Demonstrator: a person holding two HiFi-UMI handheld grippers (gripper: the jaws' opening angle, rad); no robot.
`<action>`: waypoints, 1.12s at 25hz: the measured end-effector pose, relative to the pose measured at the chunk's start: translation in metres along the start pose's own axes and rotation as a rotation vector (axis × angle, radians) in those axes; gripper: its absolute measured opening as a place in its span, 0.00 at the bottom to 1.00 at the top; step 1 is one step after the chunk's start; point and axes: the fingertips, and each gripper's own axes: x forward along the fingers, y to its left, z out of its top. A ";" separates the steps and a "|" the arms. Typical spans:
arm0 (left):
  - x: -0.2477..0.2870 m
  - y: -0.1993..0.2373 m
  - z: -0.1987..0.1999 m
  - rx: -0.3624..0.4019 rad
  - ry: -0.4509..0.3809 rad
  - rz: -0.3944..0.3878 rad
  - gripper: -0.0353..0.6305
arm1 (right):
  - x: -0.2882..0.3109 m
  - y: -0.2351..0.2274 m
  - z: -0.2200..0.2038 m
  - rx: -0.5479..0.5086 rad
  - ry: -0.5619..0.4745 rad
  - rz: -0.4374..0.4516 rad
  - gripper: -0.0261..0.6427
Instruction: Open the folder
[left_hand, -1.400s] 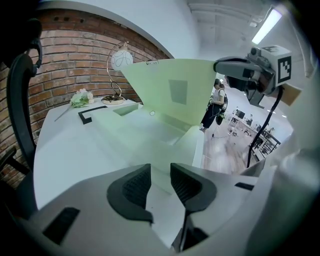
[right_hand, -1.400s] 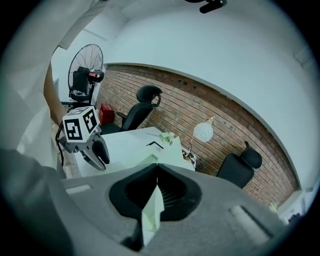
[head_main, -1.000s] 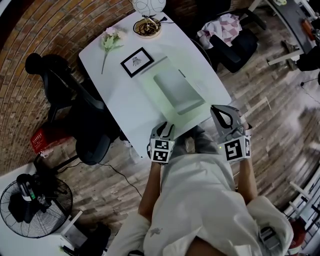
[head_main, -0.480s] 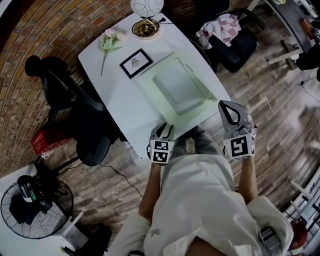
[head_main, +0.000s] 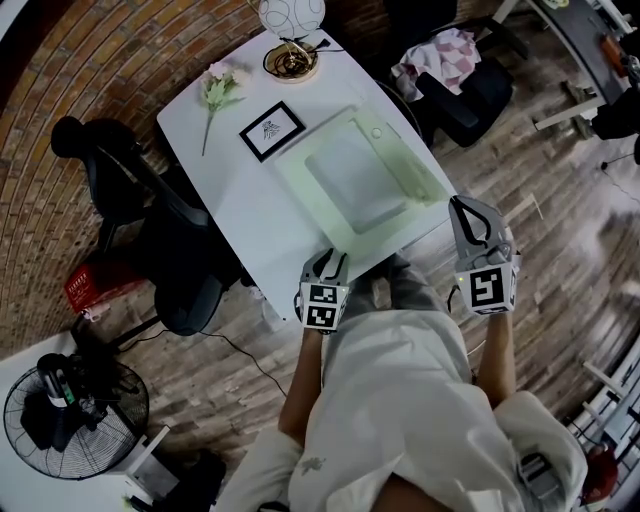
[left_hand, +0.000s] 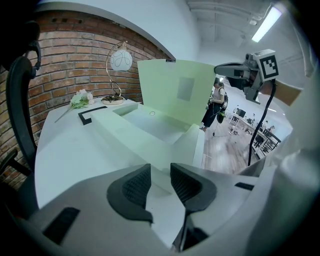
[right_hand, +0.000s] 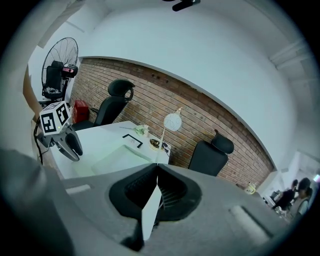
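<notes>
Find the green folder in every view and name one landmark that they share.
Head view: folder in the upper centre of the picture.
Left gripper view: folder at centre, cover standing upright.
Right gripper view: folder at lower left; the cover's edge is pinched in the right gripper jaws.
Shared landmark: globe lamp beyond the folder.
</notes>
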 end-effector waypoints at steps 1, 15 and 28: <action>0.000 0.000 0.000 0.000 0.000 0.000 0.24 | 0.000 -0.002 0.000 0.003 0.003 -0.005 0.05; 0.000 -0.001 -0.001 0.001 0.000 0.001 0.24 | -0.001 -0.009 -0.006 0.011 0.013 -0.029 0.05; 0.002 0.000 0.001 0.007 0.001 -0.004 0.24 | 0.001 -0.012 -0.009 0.014 0.023 -0.035 0.05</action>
